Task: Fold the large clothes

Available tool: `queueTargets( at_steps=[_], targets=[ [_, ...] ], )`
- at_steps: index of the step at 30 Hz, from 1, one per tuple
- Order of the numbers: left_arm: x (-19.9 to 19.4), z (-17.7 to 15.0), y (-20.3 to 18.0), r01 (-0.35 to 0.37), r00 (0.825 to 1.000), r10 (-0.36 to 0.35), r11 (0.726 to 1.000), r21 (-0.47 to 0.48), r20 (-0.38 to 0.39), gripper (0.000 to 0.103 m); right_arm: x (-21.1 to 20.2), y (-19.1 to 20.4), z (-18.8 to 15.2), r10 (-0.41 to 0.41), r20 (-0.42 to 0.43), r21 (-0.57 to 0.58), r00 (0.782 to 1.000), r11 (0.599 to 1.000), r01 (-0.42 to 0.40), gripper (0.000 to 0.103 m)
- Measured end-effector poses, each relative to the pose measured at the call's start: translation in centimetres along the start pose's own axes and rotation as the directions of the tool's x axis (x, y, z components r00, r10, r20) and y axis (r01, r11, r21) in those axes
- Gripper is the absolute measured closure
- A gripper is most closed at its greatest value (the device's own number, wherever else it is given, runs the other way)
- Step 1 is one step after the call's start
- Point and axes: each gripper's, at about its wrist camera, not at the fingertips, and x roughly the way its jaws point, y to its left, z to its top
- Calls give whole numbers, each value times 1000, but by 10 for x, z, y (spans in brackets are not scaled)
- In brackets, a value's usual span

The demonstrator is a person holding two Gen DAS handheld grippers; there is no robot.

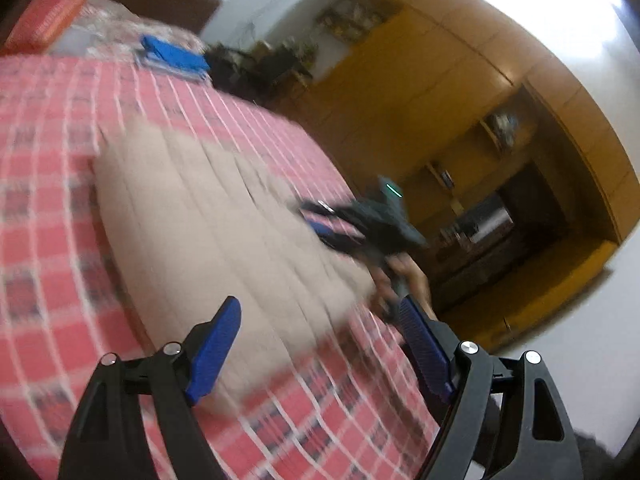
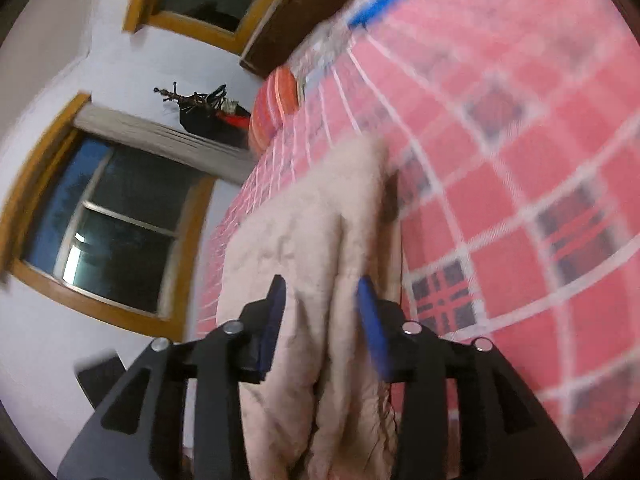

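**Beige Garment Mid-Fold on Checked Bed**

Spread across the red checked bed [image 1: 48, 184], a beige garment [image 1: 208, 216]: soft, limp, light, likely to sag; best pinched at edge or corner. Left gripper [image 1: 320, 344] at 6 o'clock, jaws wide apart, empty. Right gripper [image 2: 322, 320] straddling a bunched fold, jaws partly open, grip uncertain.
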Motion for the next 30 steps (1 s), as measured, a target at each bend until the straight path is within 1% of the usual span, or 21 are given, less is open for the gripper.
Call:
queueTargets(
  at_steps=[2,3,5,6,7,9,11,12,13,14,15,17,20,22,23,24,25,26,27,28,30],
  targets=[
    [6,25,15,-26,1000,26,999,-25,1,21,-9,32,-6,-15,-10,-102,1000,995,14,64],
    [17,45,29,-61,998,61,997,-45,-10,21,-10,45,-11,-28,-16,-149,999,989,26,64],
    [31,66,45,-111,994,110,992,-64,-24,21,-11,83,-30,-100,-32,-301,995,950,85,64],
    [45,77,57,-125,991,121,989,-84,-51,21,-8,95,-41,-140,-42,-363,989,925,115,64],
    [57,85,68,-145,988,138,984,-105,-72,21,-5,100,-49,-168,-53,-398,984,908,133,64],
    [78,92,85,-175,981,161,975,-135,-105,22,3,104,-70,-243,-77,-475,967,861,179,64],
    [98,94,101,-200,974,179,966,-164,-135,23,5,85,-88,-291,-95,-500,952,841,207,68],
    [102,94,106,-200,974,177,964,-174,-141,23,10,73,-94,-331,-92,-513,939,824,241,71],
    [109,92,111,-199,975,174,962,-188,-142,23,12,65,-97,-350,-88,-516,933,817,257,71],
    [115,91,113,-192,976,166,961,-200,-141,23,13,52,-100,-351,-92,-501,932,825,262,70],
    [118,90,114,-187,977,160,961,-204,-142,23,14,38,-101,-334,-106,-461,937,851,251,70],
    [127,87,112,-184,975,156,965,-185,-158,23,21,24,-107,-327,-110,-441,939,862,249,70],
    [141,84,107,-227,961,201,965,-130,-190,23,26,8,-117,-299,-100,-419,949,878,233,70],
    [147,84,110,-258,952,228,957,-131,-204,27,30,0,-116,-269,-96,-418,958,885,206,70],
    [150,84,110,-265,950,235,955,-135,-205,28,32,-6,-114,-248,-100,-401,964,896,189,70],
    [151,84,113,-278,946,246,950,-144,-209,32,33,-6,-114,-244,-97,-398,965,898,187,70],
    [151,85,114,-287,944,252,945,-156,-213,34,31,-4,-114,-254,-94,-409,963,891,195,70],
    [147,86,114,-294,942,257,941,-165,-215,36,31,1,-113,-276,-99,-419,956,883,211,70],
    [139,88,111,-310,939,273,935,-172,-210,37,29,5,-112,-288,-108,-419,952,881,219,69],
    [126,90,104,-321,939,288,931,-174,-188,37,24,11,-108,-301,-119,-408,946,883,230,69],
    [94,88,84,-293,953,273,942,-163,-132,36,2,25,-103,-276,-92,-381,957,897,222,68]
  ],
)
